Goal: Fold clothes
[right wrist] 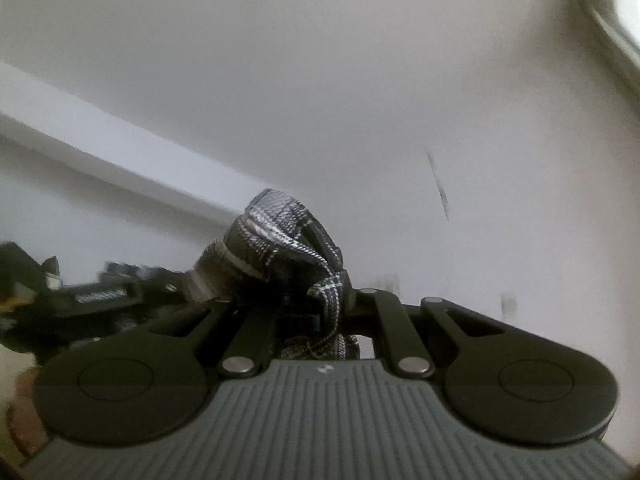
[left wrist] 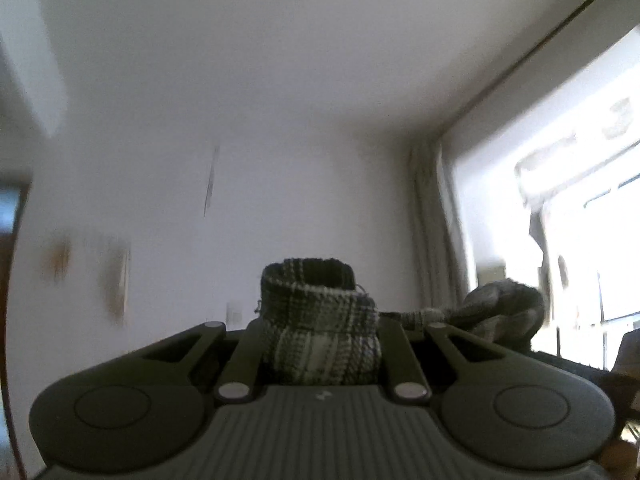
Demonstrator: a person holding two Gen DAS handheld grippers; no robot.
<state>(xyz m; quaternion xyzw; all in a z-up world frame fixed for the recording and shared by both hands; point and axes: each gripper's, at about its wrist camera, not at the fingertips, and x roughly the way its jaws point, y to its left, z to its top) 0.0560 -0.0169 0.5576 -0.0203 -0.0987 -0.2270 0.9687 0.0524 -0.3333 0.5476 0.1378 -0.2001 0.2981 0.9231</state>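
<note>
Plaid cloth (left wrist: 320,344) between both jaws

A home, by the look of it, likely a living room or bedroom. Plain white walls (left wrist: 280,160) meet a white ceiling (left wrist: 240,20), a long pale curtain (left wrist: 430,232) hangs beside a tall bright window (left wrist: 580,220), and a small wall switch plate (left wrist: 235,312) sits low on the wall.

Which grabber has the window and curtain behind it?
The left gripper. Behind its bunch of plaid cloth you see a bright window and curtain. The right gripper has only plain wall and ceiling behind it.
</note>
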